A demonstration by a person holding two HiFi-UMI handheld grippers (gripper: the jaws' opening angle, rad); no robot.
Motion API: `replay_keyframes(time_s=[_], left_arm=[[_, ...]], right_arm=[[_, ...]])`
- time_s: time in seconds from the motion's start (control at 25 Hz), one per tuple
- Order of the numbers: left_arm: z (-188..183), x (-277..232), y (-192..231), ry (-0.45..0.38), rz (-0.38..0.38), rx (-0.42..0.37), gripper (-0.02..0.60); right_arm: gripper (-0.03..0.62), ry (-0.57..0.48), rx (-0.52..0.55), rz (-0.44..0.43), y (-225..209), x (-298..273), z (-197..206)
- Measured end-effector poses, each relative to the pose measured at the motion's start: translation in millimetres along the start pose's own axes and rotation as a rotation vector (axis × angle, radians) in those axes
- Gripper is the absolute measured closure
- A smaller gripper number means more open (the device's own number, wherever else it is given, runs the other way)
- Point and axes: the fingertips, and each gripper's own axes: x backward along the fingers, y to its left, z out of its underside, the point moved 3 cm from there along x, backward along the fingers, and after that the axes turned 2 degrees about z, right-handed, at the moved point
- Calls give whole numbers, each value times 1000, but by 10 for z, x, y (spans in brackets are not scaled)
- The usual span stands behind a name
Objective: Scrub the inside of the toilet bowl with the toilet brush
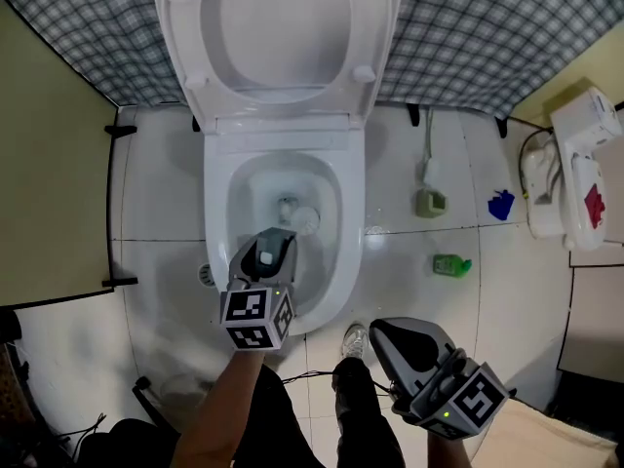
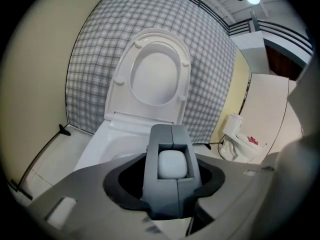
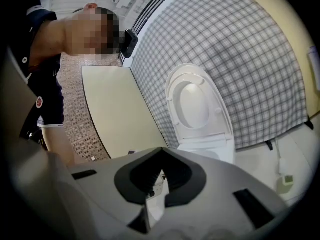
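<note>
The white toilet (image 1: 283, 169) stands with seat and lid (image 1: 278, 27) raised against the checked wall. My left gripper (image 1: 271, 247) hangs over the front of the bowl (image 1: 331, 261), shut on the white handle end of the toilet brush (image 2: 172, 164). The pale brush head (image 1: 305, 219) lies low in the bowl beside the drain. In the left gripper view the grey jaws (image 2: 172, 130) clamp the handle, with the raised lid (image 2: 155, 74) beyond. My right gripper (image 1: 387, 332) is at the lower right over the floor, shut with nothing in it. Its jaws (image 3: 161, 152) meet in the right gripper view.
A green bottle (image 1: 451, 264), a blue object (image 1: 501, 205) and a hanging spray hose (image 1: 430, 178) sit on the tiles right of the toilet. A white unit (image 1: 575, 164) stands at the far right. A beige partition (image 1: 49, 164) closes the left. My shoe (image 1: 355, 339) is at the bowl's front.
</note>
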Motion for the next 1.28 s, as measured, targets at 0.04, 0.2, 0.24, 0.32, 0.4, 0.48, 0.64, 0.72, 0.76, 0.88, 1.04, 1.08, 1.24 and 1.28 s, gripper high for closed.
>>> replay_keyframes(time_s=[0.04,0.2,0.24,0.32,0.4,0.48,0.64,0.72,0.76,0.88,1.04,1.08,1.24,1.28], left_arm=[[-44,-64,29,-11,-13,5,368],[-268,-266,116,-57,-44,3,370],[-324,-299,139,-64,-47,2,370],[-439,-325,179,-83,-51,3,370],[-590,-299,201,-129,-47,-2,370],[-772,-272,210,-185,-45,-24,371],[-873,-313,175,-198,-76,-132,370],[-779,-336,123,-165,-83,-177,370],[-710,-352,104,-143,-81,-188,370],[-451,-407,139,-76,-83,-179,370],[-287,-403,299,-60,-101,-147,370],[-327,-388,319,-73,-100,-139,370],[-615,-316,293,-146,-86,-144,370],[-701,-294,277,-170,-86,-155,370]], right_arm=[[594,3,-2,5,-19,10,6],[594,8,-2,19,-96,54,4],[594,10,-1,23,-115,64,3],[594,11,-1,27,-142,76,-1],[594,12,-1,26,-152,71,-6],[594,12,-2,22,-150,49,-15],[594,11,-3,18,-154,61,0],[594,12,-5,20,-164,94,16],[594,11,-7,22,-170,105,18],[594,11,-9,26,-184,118,28],[594,20,-10,31,-210,152,75],[594,22,-11,34,-221,160,83],[594,18,-13,27,-208,138,76],[594,17,-14,24,-196,123,68]])
